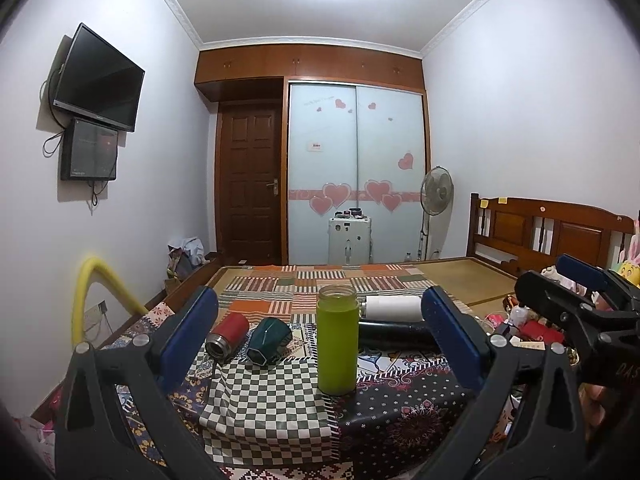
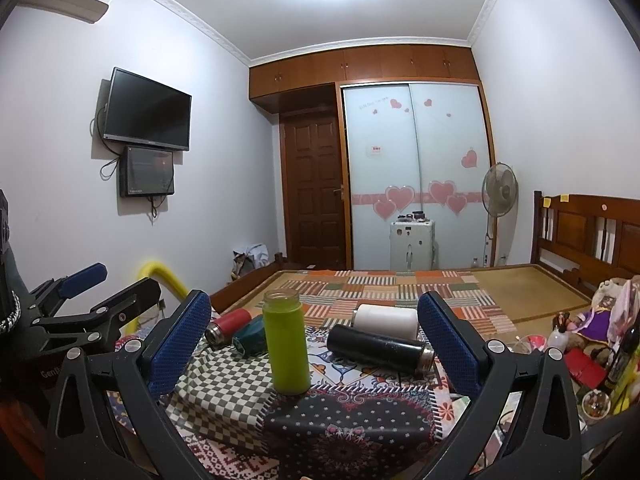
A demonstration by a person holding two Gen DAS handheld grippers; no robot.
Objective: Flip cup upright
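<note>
A green cup [image 1: 337, 340] [image 2: 286, 344] stands upright on the patchwork cloth [image 1: 264, 404]. Lying on their sides around it are a red cup [image 1: 227, 335] [image 2: 227, 325], a dark teal cup [image 1: 269, 339] [image 2: 249, 336], a black flask [image 1: 394, 334] [image 2: 380, 348] and a white cup [image 1: 392, 307] [image 2: 386, 320]. My left gripper [image 1: 320, 336] is open and empty, its blue pads on either side of the green cup, short of it. My right gripper [image 2: 316, 340] is open and empty, framing the green cup and the black flask. It also shows in the left wrist view [image 1: 576, 292].
A yellow tube [image 1: 100, 292] arches at the left bed edge. Toys, bottles and small clutter [image 2: 592, 344] crowd the right side. A wooden headboard [image 1: 548, 228], a fan [image 1: 436, 196] and a white suitcase [image 1: 349, 240] stand farther back.
</note>
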